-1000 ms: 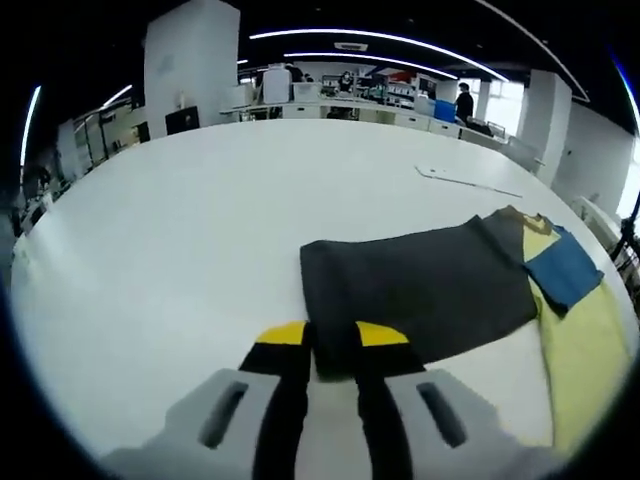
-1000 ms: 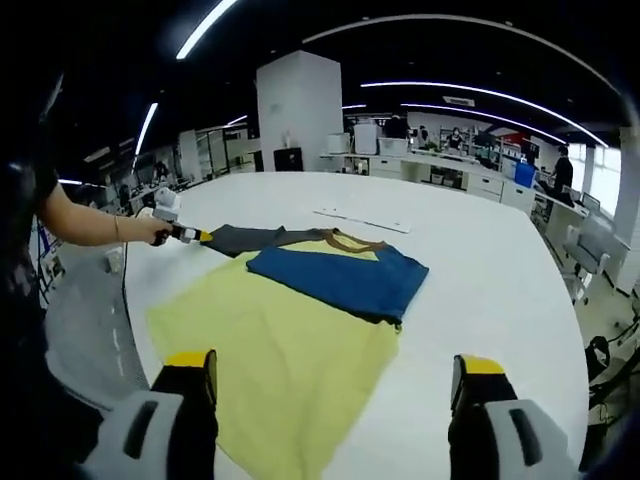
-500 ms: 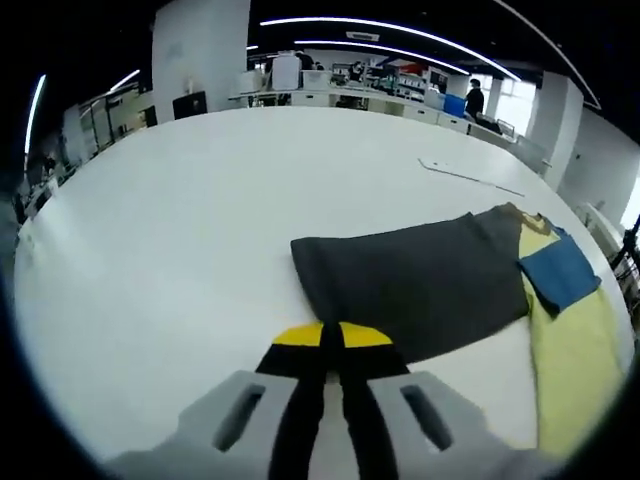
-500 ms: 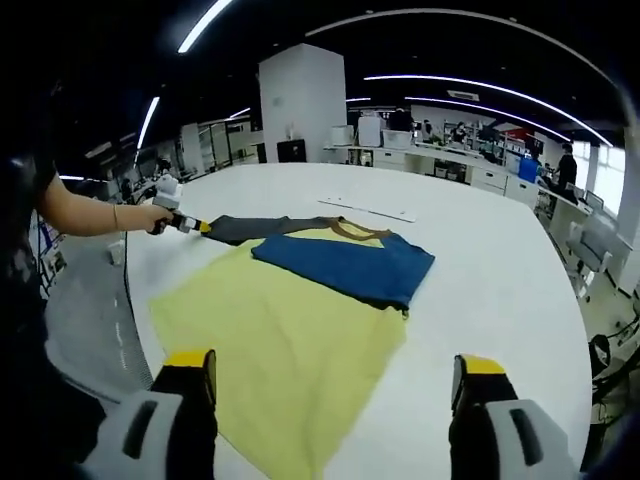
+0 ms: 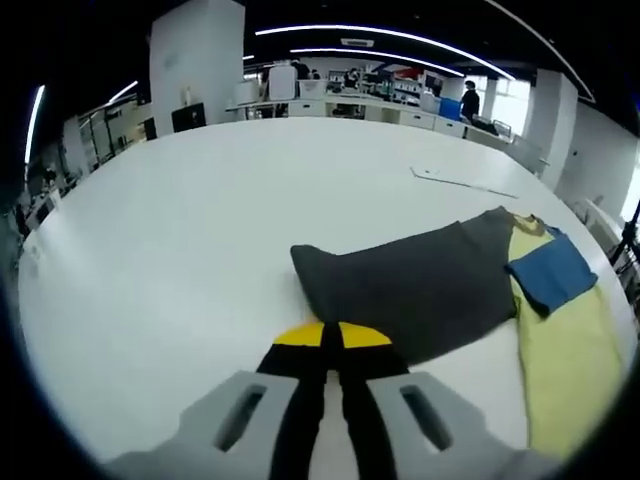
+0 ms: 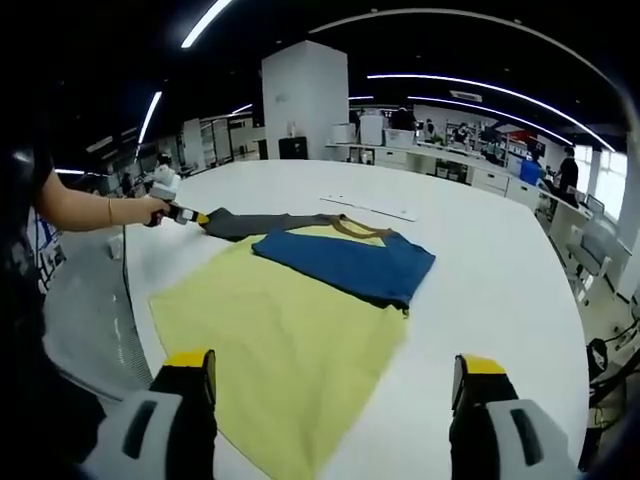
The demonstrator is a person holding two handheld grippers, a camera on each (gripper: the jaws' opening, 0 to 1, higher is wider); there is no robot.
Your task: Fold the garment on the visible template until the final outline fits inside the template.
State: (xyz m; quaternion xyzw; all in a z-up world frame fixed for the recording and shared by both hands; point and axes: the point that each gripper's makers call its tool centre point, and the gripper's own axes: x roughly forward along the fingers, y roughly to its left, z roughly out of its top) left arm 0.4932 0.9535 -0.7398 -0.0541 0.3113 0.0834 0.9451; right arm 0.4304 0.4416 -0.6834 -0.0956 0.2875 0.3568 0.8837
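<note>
Where my left gripper (image 5: 331,335) meets the garment (image 6: 300,330), its jaws are pressed together on the cuff edge of the grey sleeve (image 5: 415,285), which lies stretched out flat across the white table (image 5: 200,220). In the left gripper view the sleeve runs from the yellow fingertips (image 5: 300,333) toward the garment's body, where a blue folded part (image 5: 550,275) sits on the yellow panel (image 5: 560,360).

In the right gripper view, my right gripper (image 6: 335,375) hangs above the near hem of the yellow panel with its jaws wide apart, holding nothing. The blue part (image 6: 345,262) lies across the upper half of the garment, with a brown collar (image 6: 350,228) at its far edge. My left hand (image 6: 150,212) appears at the left of this view, holding the left gripper at the sleeve's end. A thin white strip (image 6: 365,207) lies on the table beyond the garment, well apart from it. I cannot tell where the template outline lies.
</note>
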